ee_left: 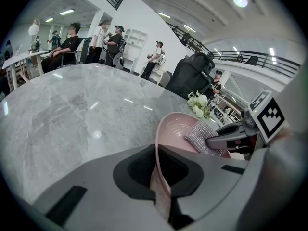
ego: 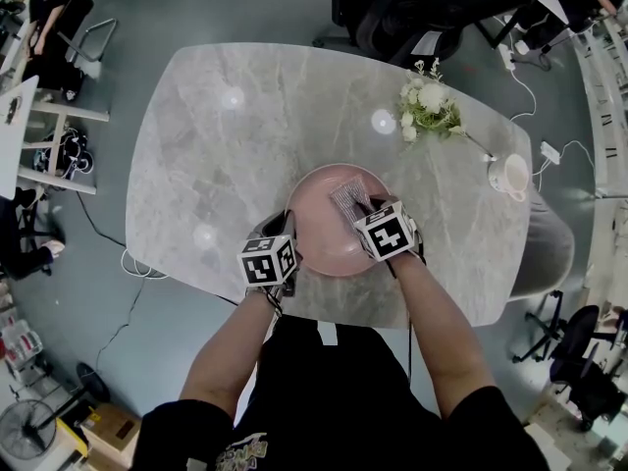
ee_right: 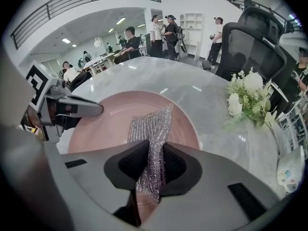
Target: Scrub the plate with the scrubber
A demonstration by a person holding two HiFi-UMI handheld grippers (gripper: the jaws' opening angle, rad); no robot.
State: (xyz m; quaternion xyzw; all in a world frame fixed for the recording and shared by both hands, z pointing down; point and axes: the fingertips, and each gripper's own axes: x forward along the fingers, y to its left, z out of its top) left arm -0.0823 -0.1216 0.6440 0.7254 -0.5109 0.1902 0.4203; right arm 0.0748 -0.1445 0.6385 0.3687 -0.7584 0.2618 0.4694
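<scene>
A round pink plate (ego: 319,226) lies near the front edge of the grey marble table (ego: 216,135). My left gripper (ego: 285,234) is shut on the plate's left rim; in the left gripper view the rim (ee_left: 159,143) runs edge-on between the jaws of the left gripper (ee_left: 161,186). My right gripper (ego: 371,209) is shut on a silvery mesh scrubber (ego: 350,197), whose free end lies on the plate's right inner side. In the right gripper view the scrubber (ee_right: 153,129) hangs from the right gripper (ee_right: 153,170) over the plate (ee_right: 110,124).
A small bunch of white flowers (ego: 428,106) stands behind the plate to the right. A white cup (ego: 509,176) sits at the table's right edge. Office chairs (ego: 412,13) stand beyond the table, and people sit at the far left.
</scene>
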